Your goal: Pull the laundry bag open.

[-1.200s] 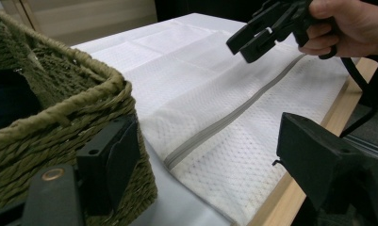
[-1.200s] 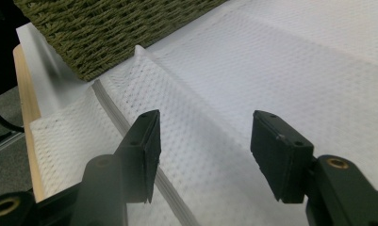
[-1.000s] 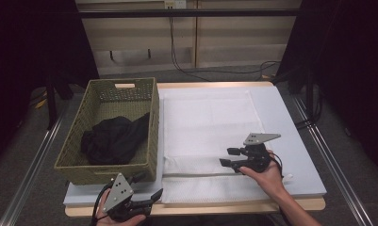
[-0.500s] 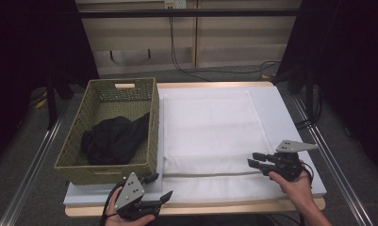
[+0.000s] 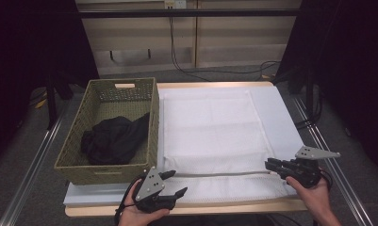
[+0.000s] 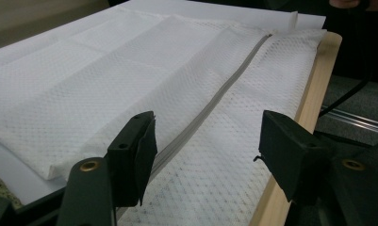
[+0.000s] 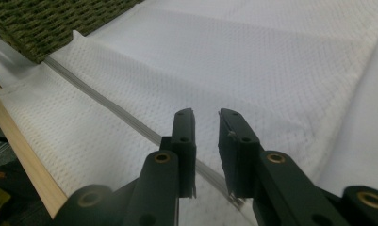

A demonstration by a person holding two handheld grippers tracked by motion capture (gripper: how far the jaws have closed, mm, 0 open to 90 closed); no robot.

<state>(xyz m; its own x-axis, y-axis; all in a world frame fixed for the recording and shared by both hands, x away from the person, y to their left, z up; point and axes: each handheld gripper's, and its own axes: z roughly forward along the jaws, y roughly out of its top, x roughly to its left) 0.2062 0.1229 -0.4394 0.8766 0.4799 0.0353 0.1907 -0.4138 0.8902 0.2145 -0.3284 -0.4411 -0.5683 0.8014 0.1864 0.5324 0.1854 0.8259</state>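
The right gripper, jaws just closing and almost clenched over the zipper, may slip off, while the left gripper is released.

We are in a lab-style recording bay: black curtains hang on both sides, floor rails flank the wooden table, and cables trail down a plain panel wall beyond the grippers

Cloth, wicker and wood under my grippers

My white mesh bag looks matt, dimpled cloth; the basket rough woven wicker; the table edge smooth wood.
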